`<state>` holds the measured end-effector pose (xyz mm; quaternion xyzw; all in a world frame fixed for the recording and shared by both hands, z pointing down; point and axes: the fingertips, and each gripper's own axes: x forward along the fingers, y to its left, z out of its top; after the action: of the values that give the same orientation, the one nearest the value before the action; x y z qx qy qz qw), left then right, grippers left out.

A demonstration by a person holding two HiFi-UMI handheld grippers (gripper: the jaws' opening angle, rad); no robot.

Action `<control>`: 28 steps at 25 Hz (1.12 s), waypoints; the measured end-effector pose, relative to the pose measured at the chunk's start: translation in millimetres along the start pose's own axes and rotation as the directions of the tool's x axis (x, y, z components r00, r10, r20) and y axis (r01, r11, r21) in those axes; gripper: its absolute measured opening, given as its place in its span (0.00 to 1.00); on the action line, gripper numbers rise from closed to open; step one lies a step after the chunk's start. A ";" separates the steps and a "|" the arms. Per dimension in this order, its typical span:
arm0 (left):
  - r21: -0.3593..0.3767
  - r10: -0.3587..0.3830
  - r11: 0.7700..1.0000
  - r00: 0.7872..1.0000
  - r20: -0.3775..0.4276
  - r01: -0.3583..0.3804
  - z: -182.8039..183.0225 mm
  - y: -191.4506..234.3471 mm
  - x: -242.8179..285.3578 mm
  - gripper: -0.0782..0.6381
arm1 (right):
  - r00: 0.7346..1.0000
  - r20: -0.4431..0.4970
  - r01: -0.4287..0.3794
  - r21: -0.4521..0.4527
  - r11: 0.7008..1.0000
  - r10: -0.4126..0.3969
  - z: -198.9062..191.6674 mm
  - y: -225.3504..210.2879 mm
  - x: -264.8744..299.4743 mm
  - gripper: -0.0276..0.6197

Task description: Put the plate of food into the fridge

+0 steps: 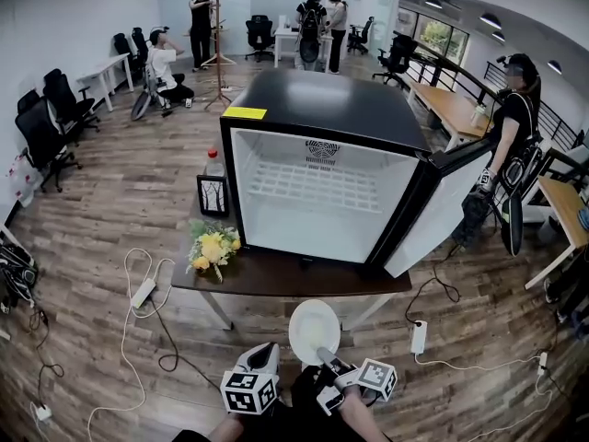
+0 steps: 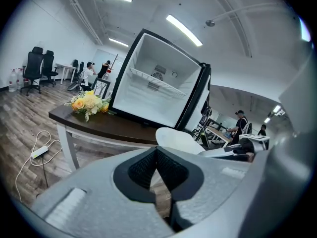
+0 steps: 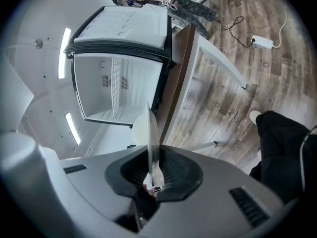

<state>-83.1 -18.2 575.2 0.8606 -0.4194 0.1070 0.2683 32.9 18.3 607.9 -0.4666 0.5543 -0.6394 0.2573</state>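
Nearest us, our right claw (image 1: 324, 354) pinches the rim of the white plate (image 1: 313, 328), jaws narrow on its edge, and we hold the plate in the air just short of the surface (image 1: 276, 276). Our left claw (image 1: 267, 350) hangs just beside the plate on the left, jaws pressed together with nothing between them. On the surface we see yellow flowers (image 1: 213, 245) at the left, a small picture frame (image 1: 213, 195) behind them, and the fridge (image 1: 317, 109), its door (image 1: 437, 215) swung wide to the right, a wire shelf (image 1: 308, 184) inside.
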 end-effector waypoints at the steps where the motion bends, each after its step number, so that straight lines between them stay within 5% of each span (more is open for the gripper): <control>1: -0.006 0.007 1.000 1.000 0.005 -0.007 3.4 1.9 2.8 0.12 | 1.000 -0.007 0.005 -0.009 1.000 -0.005 3.6 1.6 3.6 0.12; 28: -0.087 0.209 0.975 0.977 0.043 -0.205 80.6 35.6 123.4 0.12 | 0.976 -0.216 -0.024 -0.119 0.993 -0.002 117.3 50.0 129.7 0.12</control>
<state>-37.0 -162.6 571.8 0.8029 -0.5177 0.0947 0.2798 70.9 -159.1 595.0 -0.4061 0.6194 -0.6499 0.1705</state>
